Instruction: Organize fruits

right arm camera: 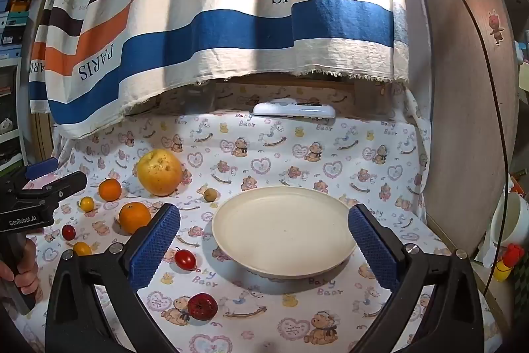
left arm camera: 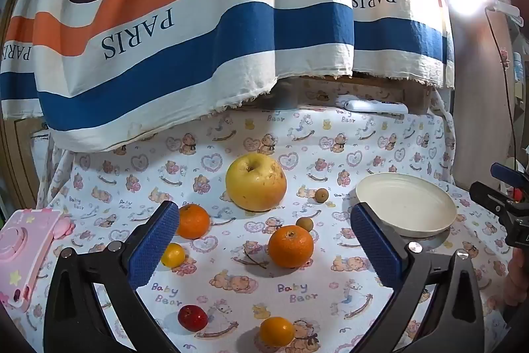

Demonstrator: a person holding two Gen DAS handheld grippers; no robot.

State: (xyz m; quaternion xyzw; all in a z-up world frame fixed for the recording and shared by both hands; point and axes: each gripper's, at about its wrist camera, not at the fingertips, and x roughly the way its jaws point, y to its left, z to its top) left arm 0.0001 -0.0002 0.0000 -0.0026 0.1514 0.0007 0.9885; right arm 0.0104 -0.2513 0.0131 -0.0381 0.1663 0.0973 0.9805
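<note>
**Mara:** Left wrist view puts the near mandarin (left arm camera: pixel 290 246) straight ahead of the left gripper (left arm camera: pixel 264 240), whose blue pads stand wide apart with nothing between them. How would that fruit handle?

**Jon:** Light, by its look, with a soft, loose peel that gives under pressure. A hold across its widest girth, pads on opposite sides and squeezed gently, seems safest; too hard and the skin could bruise.

**Mara:** And the big yellow apple (left arm camera: pixel 256 182) behind it?

**Jon:** Probably the heaviest piece, firm and smooth, so likelier to slip. It nearly fills the open span, so the pads should meet its middle squarely.

**Mara:** The small ones?

**Jon:** The cherry tomato (right arm camera: pixel 185 259) just left of the plate (right arm camera: pixel 284 272) is thin-skinned and will roll; it wants the lightest pinch. The two little brown fruits, one (left arm camera: pixel 320 195) beside the apple, are hard and tiny, easy to flick away.

**Mara:** The right gripper (right arm camera: pixel 264 240)?

**Jon:** Also spread apart, empty, hovering at the cream plate, which holds nothing yet. All the fruit lies loose on the bear-print cloth (right arm camera: pixel 363 154) over the desk, mostly left of the plate.
</note>
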